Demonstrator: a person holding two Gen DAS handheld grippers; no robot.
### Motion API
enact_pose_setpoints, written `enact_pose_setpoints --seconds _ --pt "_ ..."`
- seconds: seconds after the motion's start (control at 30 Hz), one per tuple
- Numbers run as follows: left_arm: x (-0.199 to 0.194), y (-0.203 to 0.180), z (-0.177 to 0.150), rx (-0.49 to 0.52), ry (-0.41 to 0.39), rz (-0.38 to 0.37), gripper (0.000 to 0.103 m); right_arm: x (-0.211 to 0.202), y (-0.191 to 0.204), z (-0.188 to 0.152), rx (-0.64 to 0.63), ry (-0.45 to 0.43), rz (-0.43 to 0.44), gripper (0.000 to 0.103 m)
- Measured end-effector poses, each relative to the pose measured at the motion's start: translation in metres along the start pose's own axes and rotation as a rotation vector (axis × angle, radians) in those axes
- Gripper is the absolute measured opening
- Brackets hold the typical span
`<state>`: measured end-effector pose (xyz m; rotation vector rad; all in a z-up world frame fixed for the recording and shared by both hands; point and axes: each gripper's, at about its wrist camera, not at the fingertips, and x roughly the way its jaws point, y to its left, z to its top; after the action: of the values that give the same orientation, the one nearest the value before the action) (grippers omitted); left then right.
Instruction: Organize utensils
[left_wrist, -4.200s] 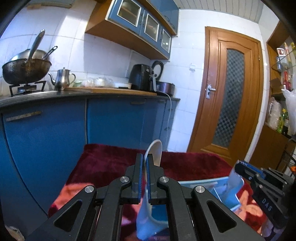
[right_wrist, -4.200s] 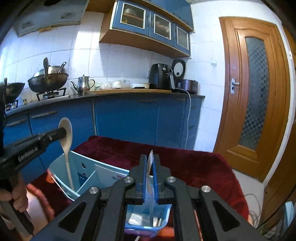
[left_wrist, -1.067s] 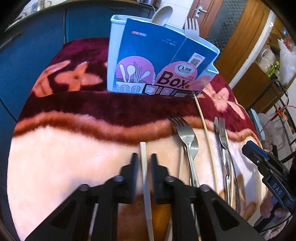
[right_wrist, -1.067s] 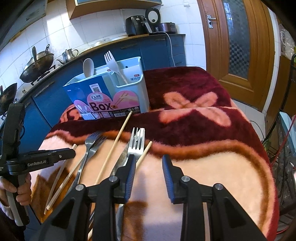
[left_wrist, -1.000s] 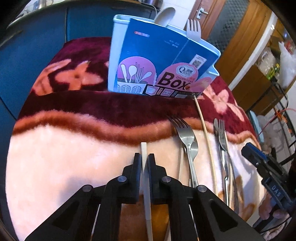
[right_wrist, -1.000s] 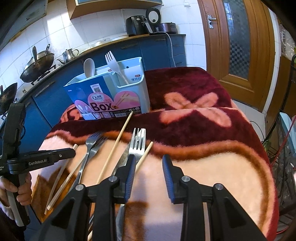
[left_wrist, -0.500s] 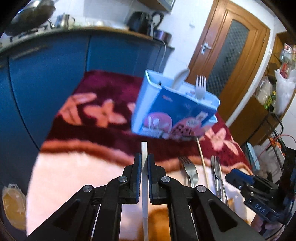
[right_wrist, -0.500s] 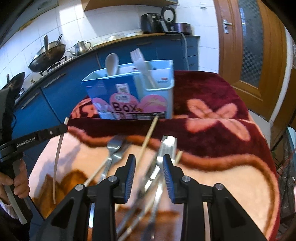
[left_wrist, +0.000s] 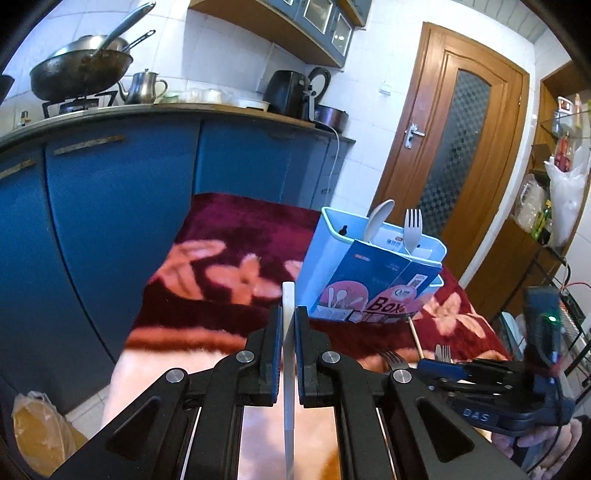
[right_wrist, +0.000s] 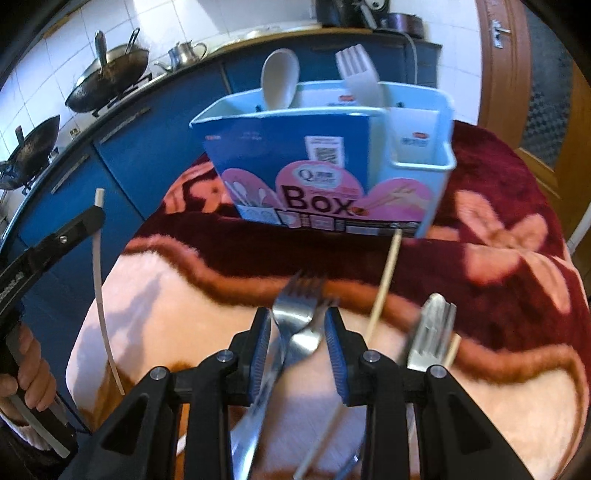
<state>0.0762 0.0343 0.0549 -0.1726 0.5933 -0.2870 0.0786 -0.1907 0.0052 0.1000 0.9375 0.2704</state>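
My left gripper (left_wrist: 289, 314) is shut on a thin white stick (left_wrist: 288, 295) and holds it in the air, short of the blue utensil box (left_wrist: 332, 266). The box stands on the flowered blanket (left_wrist: 229, 236) with a white spoon (left_wrist: 376, 218) and a white fork (left_wrist: 412, 225) upright in it. In the right wrist view, my right gripper (right_wrist: 298, 321) is open over two steel forks (right_wrist: 291, 306), its jaws either side of their heads. A wooden chopstick (right_wrist: 386, 280) and another fork pair (right_wrist: 430, 332) lie to the right. The left gripper (right_wrist: 98, 214) shows at the left with the stick (right_wrist: 98, 266).
Blue cabinets (left_wrist: 110, 206) with woks (left_wrist: 81, 70) and a kettle (left_wrist: 146, 86) on the counter run behind the table. A wooden door (left_wrist: 454, 147) is at the back right, cluttered shelves (left_wrist: 554, 184) at the far right. A yellow bag (left_wrist: 40, 432) lies on the floor, left.
My left gripper closed on the white stick, lifted it off the blanket and tipped upward. My right gripper slid left, from the right fork pair to the left pair.
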Motion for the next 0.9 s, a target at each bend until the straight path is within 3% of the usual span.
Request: enact_pose_setpoints --seconds 0.5,0.6,0.7,0.77,0.9 --pt "0.004 0.007 -0.005 -0.017 0.001 -0.012 0.006 0.030 0.001 0.026 -0.007 0.082 -0.047 0.038" --pt "0.005 0.006 -0.006 -0.015 0.004 -0.015 0.006 0.034 -0.003 0.030 0.003 0.103 -0.019 0.043" --pt "0.006 0.004 -0.006 -0.015 0.005 -0.019 0.006 0.035 -0.011 0.035 0.060 0.126 0.063 0.045" --pt "0.006 0.003 -0.006 -0.013 0.006 -0.018 0.006 0.034 -0.016 0.036 0.095 0.130 0.096 0.044" --pt "0.007 0.002 -0.006 -0.011 0.006 -0.015 0.006 0.030 -0.018 0.035 0.098 0.118 0.094 0.028"
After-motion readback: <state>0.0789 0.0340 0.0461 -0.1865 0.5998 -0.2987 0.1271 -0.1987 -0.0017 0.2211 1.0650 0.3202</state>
